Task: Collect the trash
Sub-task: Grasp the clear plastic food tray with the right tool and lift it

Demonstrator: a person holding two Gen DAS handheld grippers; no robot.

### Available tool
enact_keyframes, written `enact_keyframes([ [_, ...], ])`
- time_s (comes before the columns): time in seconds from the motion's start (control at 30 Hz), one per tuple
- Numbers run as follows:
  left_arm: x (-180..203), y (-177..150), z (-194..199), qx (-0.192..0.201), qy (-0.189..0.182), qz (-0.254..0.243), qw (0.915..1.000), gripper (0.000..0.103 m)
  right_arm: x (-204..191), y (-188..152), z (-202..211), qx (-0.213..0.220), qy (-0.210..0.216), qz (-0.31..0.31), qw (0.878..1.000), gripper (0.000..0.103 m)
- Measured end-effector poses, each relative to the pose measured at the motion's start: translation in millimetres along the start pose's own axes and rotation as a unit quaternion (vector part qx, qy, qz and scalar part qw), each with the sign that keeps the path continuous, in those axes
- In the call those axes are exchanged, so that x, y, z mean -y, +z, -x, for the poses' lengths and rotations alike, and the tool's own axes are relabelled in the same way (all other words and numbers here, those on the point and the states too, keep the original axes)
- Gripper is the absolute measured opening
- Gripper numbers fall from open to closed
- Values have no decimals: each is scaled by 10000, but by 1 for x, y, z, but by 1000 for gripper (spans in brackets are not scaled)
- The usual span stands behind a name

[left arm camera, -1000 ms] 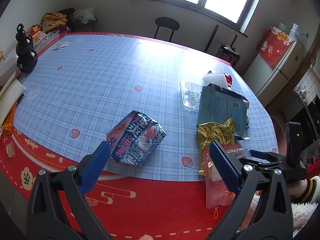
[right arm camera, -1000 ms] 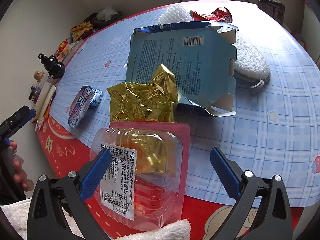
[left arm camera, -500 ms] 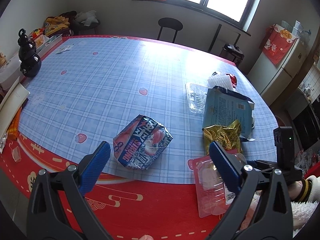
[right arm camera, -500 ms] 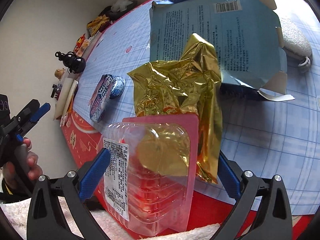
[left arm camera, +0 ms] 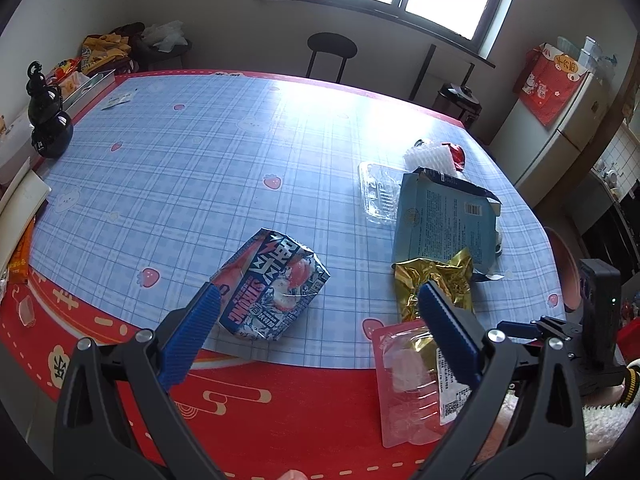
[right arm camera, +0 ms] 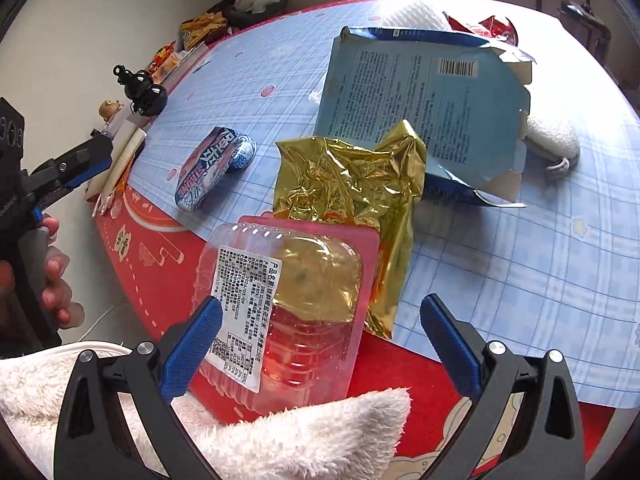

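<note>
Plastic tray (right arm camera: 288, 304) at surface (right arm camera: 520, 264) edge, both jaws wide open, empty
Right gripper (right arm camera: 320, 334): close across tray's rim, clear of gold wrapper (right arm camera: 352, 184); left gripper (left arm camera: 320, 330) idle

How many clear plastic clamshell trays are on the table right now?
2: one labelled tray at the near edge between the right gripper fingers; one empty tray behind the blue box. Others may be hidden.

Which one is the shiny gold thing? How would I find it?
Look at the near edge of the checked blue tablecloth. The crumpled gold foil wrapper lies there, between the light blue carton and the clear plastic tray. It is the only gold, mirror-shiny piece.
</note>
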State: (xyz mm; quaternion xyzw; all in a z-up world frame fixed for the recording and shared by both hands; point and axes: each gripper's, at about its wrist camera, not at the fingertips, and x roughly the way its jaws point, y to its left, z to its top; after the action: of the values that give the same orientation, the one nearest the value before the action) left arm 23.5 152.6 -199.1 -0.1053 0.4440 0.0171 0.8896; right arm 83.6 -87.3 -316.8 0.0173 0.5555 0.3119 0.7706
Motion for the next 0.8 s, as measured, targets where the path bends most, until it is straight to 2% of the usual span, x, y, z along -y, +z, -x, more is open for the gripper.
enact_keyframes([
  [0.17, 4, -6, -5, -115, -89, -31, 9999, 97, -4, -12, -2, -251, 245, 63, 9994, 98],
  [0.4, 9, -20, -12, -341, -100, -135, 9993, 97, 3, -27, -30, -656, 665, -382, 9949, 93],
  [0.53, 7, -24, -10, -375, -27, -161, 9992, 97, 7, -26, -38, -547, 862, -613, 9929, 93],
  [0.6, 3, -25, -8, -375, 22, -131, 9992, 97, 4, -22, -41, -489, 806, -560, 9940, 92],
  [0.7, -2, -24, -4, -345, 92, -44, 9994, 97, -6, -18, -44, -581, 856, -423, 9937, 80],
  [0.8, -6, -23, 0, -284, 133, 16, 9995, 97, -14, -11, -34, -432, 905, -233, 9947, 67],
])
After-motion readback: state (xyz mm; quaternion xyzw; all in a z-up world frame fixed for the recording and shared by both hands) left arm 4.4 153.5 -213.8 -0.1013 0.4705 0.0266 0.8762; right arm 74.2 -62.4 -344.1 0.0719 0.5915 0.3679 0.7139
